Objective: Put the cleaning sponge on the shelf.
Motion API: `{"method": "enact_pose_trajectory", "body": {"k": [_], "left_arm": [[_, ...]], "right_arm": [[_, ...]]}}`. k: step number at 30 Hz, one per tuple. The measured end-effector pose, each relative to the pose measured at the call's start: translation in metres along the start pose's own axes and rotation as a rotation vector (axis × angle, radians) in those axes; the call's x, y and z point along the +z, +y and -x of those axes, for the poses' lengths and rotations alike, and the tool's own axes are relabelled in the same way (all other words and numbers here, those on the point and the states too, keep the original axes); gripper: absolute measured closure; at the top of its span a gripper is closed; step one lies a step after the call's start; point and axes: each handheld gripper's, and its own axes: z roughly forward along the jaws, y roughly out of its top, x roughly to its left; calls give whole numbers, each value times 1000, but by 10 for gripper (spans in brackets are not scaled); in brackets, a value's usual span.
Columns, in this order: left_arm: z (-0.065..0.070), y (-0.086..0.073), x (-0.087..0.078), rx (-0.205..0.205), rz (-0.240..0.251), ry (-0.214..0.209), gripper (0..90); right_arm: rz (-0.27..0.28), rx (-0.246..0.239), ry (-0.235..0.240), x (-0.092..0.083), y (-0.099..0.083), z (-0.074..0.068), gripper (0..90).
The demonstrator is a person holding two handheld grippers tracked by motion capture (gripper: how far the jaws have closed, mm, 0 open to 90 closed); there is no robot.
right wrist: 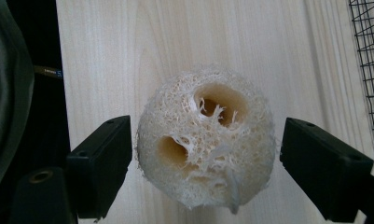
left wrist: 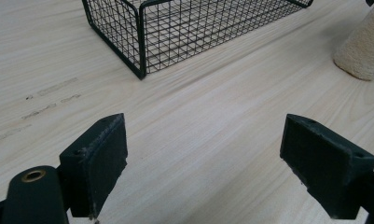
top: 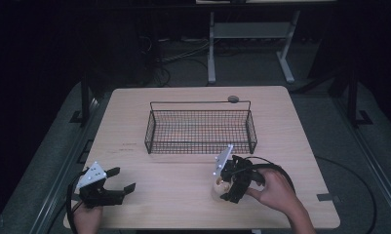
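Pale fibrous loofah sponge section point(right wrist: 205, 140) stands on light wooden table point(top: 300, 146), just in front of black wire mesh basket point(top: 200, 127), toward its right end. Right gripper point(top: 221, 187) poised above loofah, jaws wide, straddling it, pads not touching; hollow channels face up along gripper axis. Left gripper point(top: 121, 181) well left of basket front, jaws wide, holding nothing. Right gripper view reveals gaps at both pads; high view hides these.

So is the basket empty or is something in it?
Empty. The basket shows bare mesh in the high view. The loofah stands outside it on the table, between the right gripper's open jaws.
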Motion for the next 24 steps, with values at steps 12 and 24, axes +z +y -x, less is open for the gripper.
{"method": "enact_pose_trajectory", "body": {"k": [12,24], "left_arm": [[0,0,-2,1,10,1,136],[0,0,-2,5,17,4,137]], "right_arm": [[-20,-10,23,3,3,2,272],[-5,-8,35,-4,2,5,283]]}}
